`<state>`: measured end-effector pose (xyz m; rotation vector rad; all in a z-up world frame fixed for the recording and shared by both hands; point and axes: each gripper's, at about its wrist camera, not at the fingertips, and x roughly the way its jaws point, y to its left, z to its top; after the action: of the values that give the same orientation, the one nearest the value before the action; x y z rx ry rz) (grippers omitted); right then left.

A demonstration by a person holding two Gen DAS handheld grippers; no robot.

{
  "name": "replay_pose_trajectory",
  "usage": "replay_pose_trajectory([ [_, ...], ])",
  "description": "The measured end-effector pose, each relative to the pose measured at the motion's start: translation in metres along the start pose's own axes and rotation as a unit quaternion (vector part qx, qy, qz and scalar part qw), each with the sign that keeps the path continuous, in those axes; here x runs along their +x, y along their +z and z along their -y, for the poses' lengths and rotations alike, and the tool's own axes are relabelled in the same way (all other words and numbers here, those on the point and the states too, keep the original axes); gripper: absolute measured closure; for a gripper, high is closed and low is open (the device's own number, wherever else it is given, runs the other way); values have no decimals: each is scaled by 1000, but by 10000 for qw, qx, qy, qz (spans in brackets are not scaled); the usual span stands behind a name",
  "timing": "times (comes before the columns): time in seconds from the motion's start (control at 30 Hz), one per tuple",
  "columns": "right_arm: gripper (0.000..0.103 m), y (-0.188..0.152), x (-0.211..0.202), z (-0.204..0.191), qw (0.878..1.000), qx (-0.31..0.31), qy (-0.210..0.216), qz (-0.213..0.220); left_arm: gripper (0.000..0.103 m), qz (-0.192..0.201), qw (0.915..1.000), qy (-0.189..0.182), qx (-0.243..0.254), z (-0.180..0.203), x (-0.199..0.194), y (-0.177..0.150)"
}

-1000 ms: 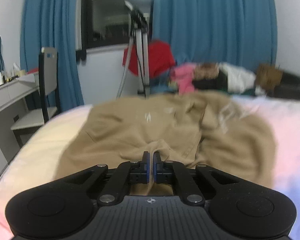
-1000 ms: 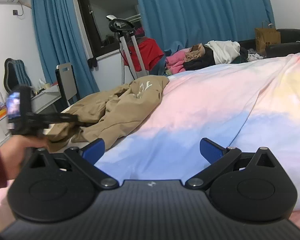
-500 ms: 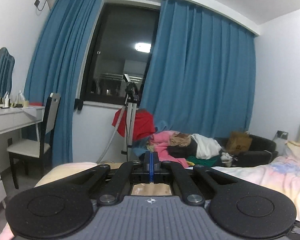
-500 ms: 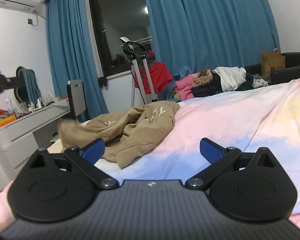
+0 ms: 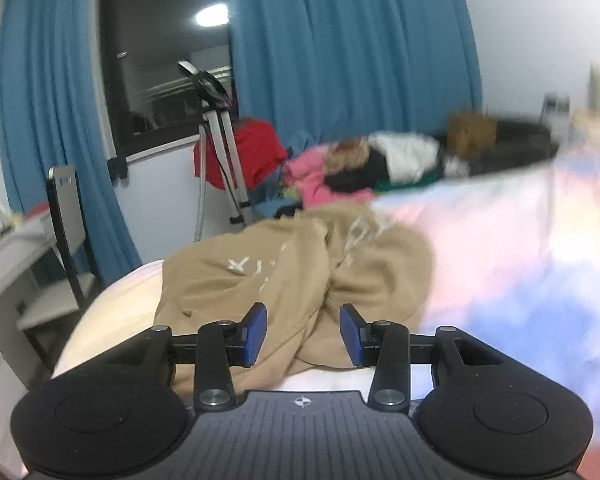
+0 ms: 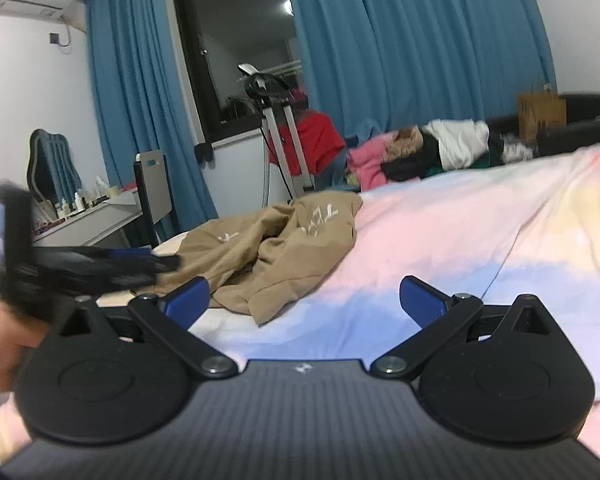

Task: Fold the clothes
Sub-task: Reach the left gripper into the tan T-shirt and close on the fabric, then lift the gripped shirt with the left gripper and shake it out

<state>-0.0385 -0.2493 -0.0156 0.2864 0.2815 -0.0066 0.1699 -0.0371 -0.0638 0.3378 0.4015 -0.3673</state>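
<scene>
While hovering spread over the tan garment (image 5: 300, 276), my left claw (image 5: 303, 334) is gripping nothing; right claw (image 6: 305, 302) gaping beside it.

- The soft bed (image 6: 480, 240) is wide and bare on the right side.
- The tan clothes (image 5: 300, 280) pile up on the left.
- A chair (image 6: 154, 188) stands beside the bed.

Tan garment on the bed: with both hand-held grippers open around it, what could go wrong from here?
1. The tan garment lies crumpled in overlapping folds; the left hand-held gripper, open over a thick ridge, may pinch several layers and lift a bundle rather than one edge.
2. The garment sits near the bed edge by the chair; a pull that way could drag it off.
3. The right hand-held gripper is open over bare sheet and could catch the bedding.
</scene>
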Motion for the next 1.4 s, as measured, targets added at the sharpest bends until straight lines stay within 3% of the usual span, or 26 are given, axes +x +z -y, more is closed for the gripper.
replay_pose_trajectory([
  [0.1,0,-5,19,7,10000,-45,34,-79,57,-269,9987,219,384,13,60,-8],
  [0.2,0,-13,42,15,9996,50,45,-272,56,-288,9986,391,222,2,91,-12],
  [0.27,0,-19,57,21,9989,178,86,-419,75,-284,9983,502,77,-6,110,-15],
  [0.3,0,-22,63,23,9987,203,102,-459,97,-215,9986,456,-127,-13,110,-14],
  [0.33,0,-25,69,25,9986,230,116,-468,97,-121,9985,371,-381,-20,107,-12],
  [0.5,0,-30,84,33,9989,333,141,-302,98,612,9905,-156,-1221,-47,37,6],
  [0.63,0,-26,81,31,9996,285,-5,-86,99,1039,9814,-439,-1554,-56,-36,22],
  [0.93,0,-9,23,3,9978,-337,25,567,99,1500,9663,-1054,-1809,-48,-181,41],
  [1.1,0,0,-24,-8,9953,-590,84,758,99,1647,9550,-1417,-2017,-47,-253,36],
  [1.13,0,2,-33,-9,9952,-592,119,771,99,1643,9537,-1423,-2078,-50,-262,31],
  [1.23,0,4,-47,-13,9952,-602,145,758,98,1440,9655,-989,-1932,-57,-268,22],
  [1.3,0,5,-47,-17,9955,-641,133,680,98,1116,9739,-556,-1898,-63,-255,18],
  [1.4,0,-1,-38,-25,9961,-712,238,471,97,750,9766,-50,-2016,-75,-217,13],
])
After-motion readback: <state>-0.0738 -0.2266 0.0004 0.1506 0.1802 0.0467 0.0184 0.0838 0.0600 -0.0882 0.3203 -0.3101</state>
